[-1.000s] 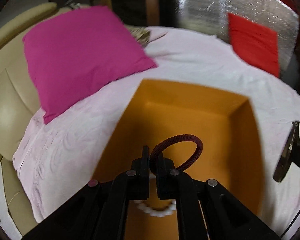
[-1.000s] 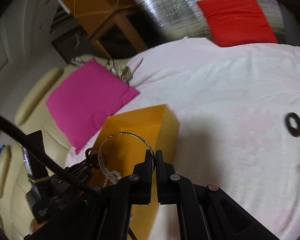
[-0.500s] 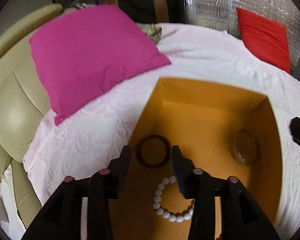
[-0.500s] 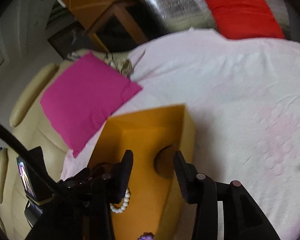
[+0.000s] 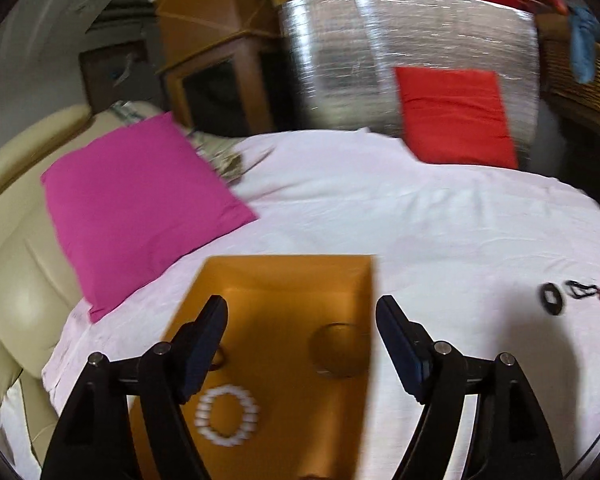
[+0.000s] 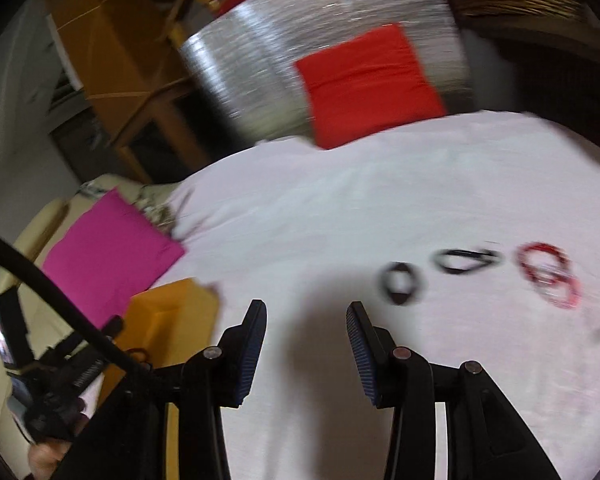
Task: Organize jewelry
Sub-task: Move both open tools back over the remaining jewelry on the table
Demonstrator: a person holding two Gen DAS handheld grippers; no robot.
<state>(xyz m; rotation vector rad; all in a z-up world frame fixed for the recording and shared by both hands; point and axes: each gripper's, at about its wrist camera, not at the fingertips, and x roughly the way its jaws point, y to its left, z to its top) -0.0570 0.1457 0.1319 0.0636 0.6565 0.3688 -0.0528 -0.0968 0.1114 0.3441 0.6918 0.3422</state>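
An open orange box (image 5: pixel 284 280) sits on the white bedsheet (image 5: pixel 420 220). In it lie a white pearl bracelet (image 5: pixel 226 420), a clear bangle (image 5: pixel 338 350) and a dark ring mostly hidden behind my left finger. My left gripper (image 5: pixel 302 342) is open and empty above the box. My right gripper (image 6: pixel 306 346) is open and empty over the sheet, right of the box (image 6: pixel 172 316). Ahead of it lie a black ring (image 6: pixel 400 282), a black loop (image 6: pixel 464 260) and red bangles (image 6: pixel 548 272). The black ring (image 5: pixel 552 298) also shows at the left wrist view's right edge.
A magenta cushion (image 5: pixel 136 208) lies left of the box by a cream padded headboard (image 5: pixel 12 280). A red cushion (image 5: pixel 456 116) leans on a silver foil panel (image 5: pixel 380 56) at the back. Wooden furniture (image 5: pixel 216 44) stands behind the bed.
Both grippers opened and dropped their pieces into the box: the left its dark ring, the right its clear bangle. Both then pulled back, and the right swung right toward the jewelry on the sheet.
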